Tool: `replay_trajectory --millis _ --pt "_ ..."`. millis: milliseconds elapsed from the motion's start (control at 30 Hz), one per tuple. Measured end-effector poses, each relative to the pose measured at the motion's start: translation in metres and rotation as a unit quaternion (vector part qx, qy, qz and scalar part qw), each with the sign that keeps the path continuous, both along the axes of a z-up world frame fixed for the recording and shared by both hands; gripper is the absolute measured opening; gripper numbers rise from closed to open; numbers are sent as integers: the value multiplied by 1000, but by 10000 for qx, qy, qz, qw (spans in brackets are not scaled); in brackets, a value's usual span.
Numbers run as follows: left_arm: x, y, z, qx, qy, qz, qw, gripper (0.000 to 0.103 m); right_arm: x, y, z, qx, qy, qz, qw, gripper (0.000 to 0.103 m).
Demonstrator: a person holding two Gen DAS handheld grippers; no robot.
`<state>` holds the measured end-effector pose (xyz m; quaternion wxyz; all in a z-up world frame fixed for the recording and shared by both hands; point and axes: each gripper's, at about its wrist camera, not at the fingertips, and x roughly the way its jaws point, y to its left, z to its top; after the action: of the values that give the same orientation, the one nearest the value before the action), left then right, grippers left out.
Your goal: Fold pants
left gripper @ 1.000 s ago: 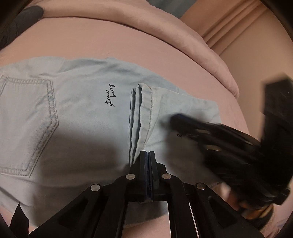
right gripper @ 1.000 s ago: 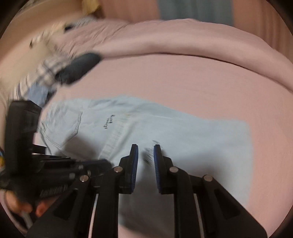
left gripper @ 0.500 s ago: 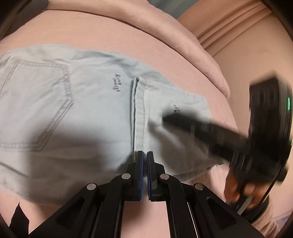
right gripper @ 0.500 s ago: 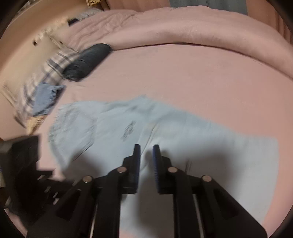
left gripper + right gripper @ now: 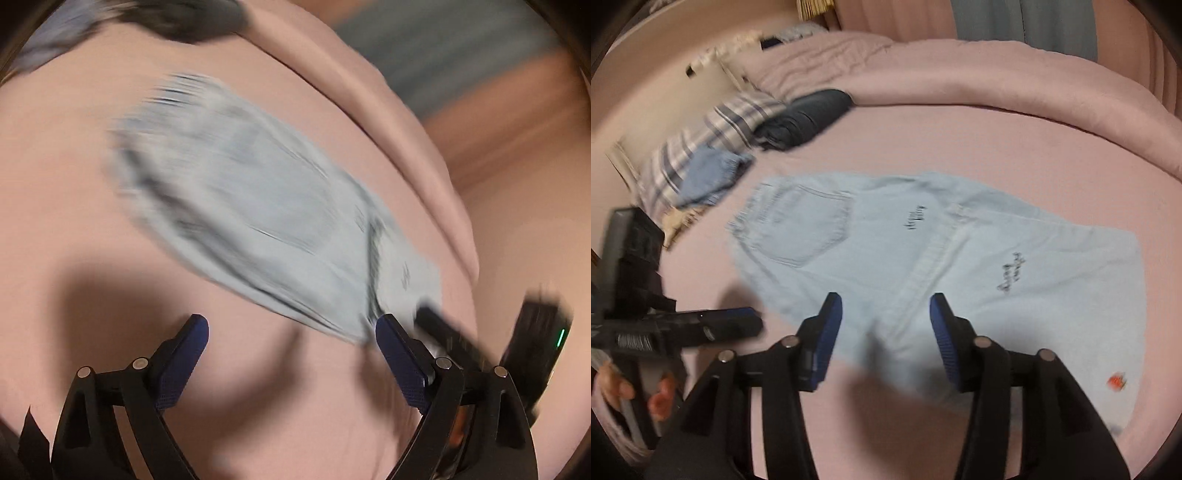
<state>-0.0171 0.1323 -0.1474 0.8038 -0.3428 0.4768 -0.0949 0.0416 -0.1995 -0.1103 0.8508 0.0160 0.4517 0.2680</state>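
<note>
Light blue denim pants [image 5: 886, 236] lie folded flat on the pink bed sheet [image 5: 960, 140], back pocket to the left and a hem seam running across the middle. My right gripper [image 5: 886, 306] hovers over their near edge; its jaws are opening and its pads [image 5: 831, 325] pinch nothing. In the left wrist view the pants [image 5: 258, 221] are a motion-blurred patch ahead and to the right. My left gripper [image 5: 291, 332] is over bare sheet beside their near edge, jaws opening wide and empty. From the right wrist view the left gripper [image 5: 746, 323] sits just left of the pants.
A dark folded garment [image 5: 809, 114], a striped pillow [image 5: 713, 136] and a crumpled blue garment [image 5: 709, 177] lie at the far left of the bed. A rolled pink duvet [image 5: 997, 81] runs along the far side. A person's hand [image 5: 613, 387] holds the left gripper.
Both grippers have gone from shut to open. The left one let go at the folded hem and swung away off the pants onto bare sheet. The right one drew back toward the near edge.
</note>
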Motion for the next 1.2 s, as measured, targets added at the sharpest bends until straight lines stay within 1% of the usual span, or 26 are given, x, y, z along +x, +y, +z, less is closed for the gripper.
replay_trajectory --millis 67,133,233,333,500,567,633,700,767,833,867,933,1000,1033,1067,1100,1133,1200 --pt "-5 22 -6 -211 53 403 9989 91 -7 4 -3 119 86 26 9999 52" --pt "-8 33 -10 -281 119 637 9975 91 -11 20 -9 156 135 107 9997 52" --pt "-13 43 -14 -445 100 768 9960 91 -16 34 -10 152 199 247 9994 52" --pt "-16 56 -14 -461 66 839 9954 91 -16 46 -14 156 321 369 9987 52" --pt "0 60 -18 -460 -36 1048 9934 91 -12 54 -12 145 340 421 9984 52" --pt "11 58 -18 -580 -82 1147 9917 91 -9 58 -12 125 363 437 9983 52" --pt "18 63 -23 -682 -91 1263 9896 91 -7 64 -14 59 373 466 9982 52" --pt "27 67 -26 -764 -33 1423 9869 88 -6 68 -15 11 373 491 9981 52" --pt "31 70 -26 -798 31 1549 9847 81 -4 72 -16 -63 375 510 9980 52" --pt "32 73 -25 -734 128 1671 9831 63 -2 74 -16 -159 346 514 9980 52" --pt "34 74 -26 -702 178 1686 9830 58 -2 75 -17 -191 339 510 9979 51" --pt "36 77 -29 -676 248 1716 9825 40 2 76 -17 -228 332 489 9980 51" --pt "35 80 -31 -706 267 1728 9821 33 7 79 -18 -275 311 485 9980 51" --pt "34 80 -30 -705 222 1698 9827 28 9 80 -19 -299 305 486 9979 51" --pt "33 78 -28 -643 167 1645 9841 24 13 83 -22 -328 295 494 9978 51" --pt "32 76 -23 -480 62 1570 9864 22 18 85 -26 -332 322 490 9977 51" --pt "32 73 -20 -389 -14 1515 9877 20 21 86 -31 -329 384 459 9977 51" --pt "31 67 -10 -184 -214 1367 9902 17 35 86 -50 -197 793 291 9962 51"
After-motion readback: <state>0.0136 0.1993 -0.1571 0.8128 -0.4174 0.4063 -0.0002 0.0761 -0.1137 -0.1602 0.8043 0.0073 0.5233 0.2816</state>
